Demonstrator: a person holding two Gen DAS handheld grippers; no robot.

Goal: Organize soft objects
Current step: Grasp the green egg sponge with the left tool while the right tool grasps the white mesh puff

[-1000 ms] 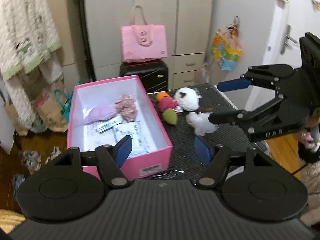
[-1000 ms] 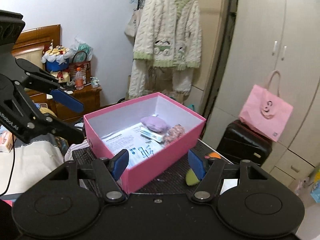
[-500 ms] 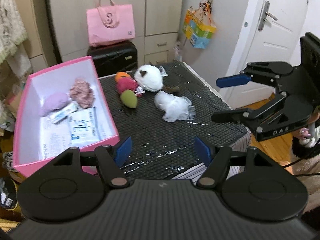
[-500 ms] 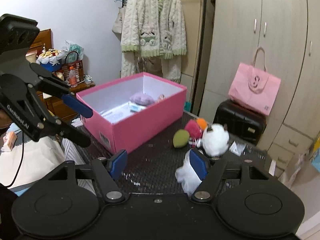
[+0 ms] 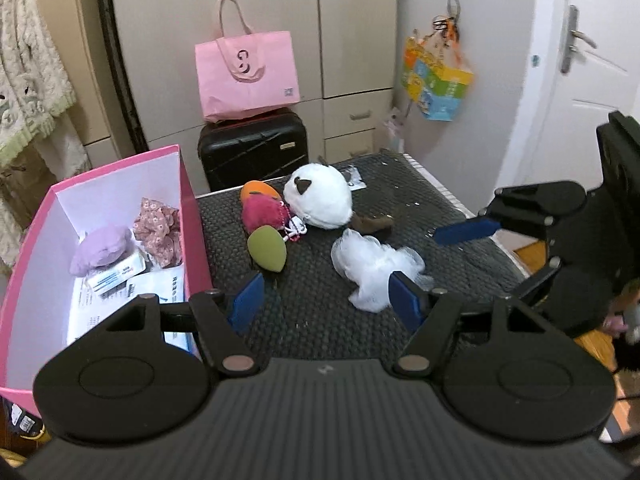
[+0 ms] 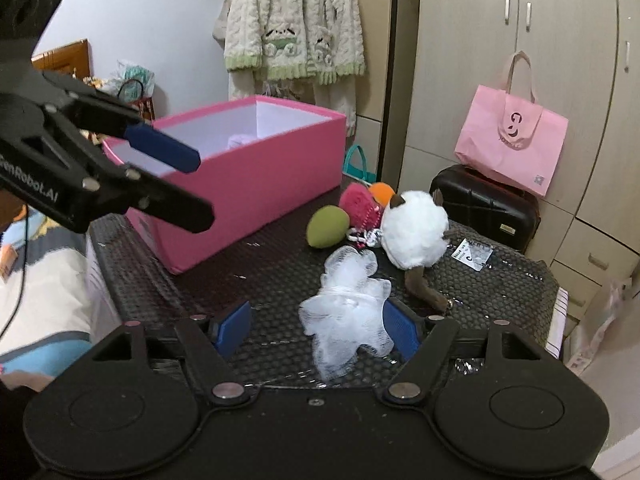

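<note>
A white mesh pouf [image 6: 344,312] [image 5: 376,268] lies on the black table. Behind it sit a white plush cat [image 6: 414,232] [image 5: 320,196], a green egg-shaped sponge [image 6: 327,226] [image 5: 266,248], a magenta pompom [image 6: 356,202] [image 5: 262,212] and an orange piece [image 5: 258,190]. My right gripper [image 6: 316,328] hangs low over the pouf. Its jaws are opening with the pouf between them, and only the right pad is close to it. My left gripper [image 5: 325,300] is open and empty, just short of the sponge and pouf. The pink box [image 5: 188,216] [image 6: 256,176] holds a purple soft item [image 5: 102,248] and a floral scrunchie [image 5: 158,228].
The box stands at the table's left side with papers [image 5: 160,292] on its floor. A black suitcase [image 5: 254,152] with a pink bag [image 5: 246,72] stands behind the table, before the wardrobe. A small tag [image 6: 472,254] lies near the cat. A door [image 5: 580,80] is at the right.
Both grippers have sunk towards the table and swung from the box to the loose toys. The right gripper now has the pouf between its jaws, which stand a little wider.
</note>
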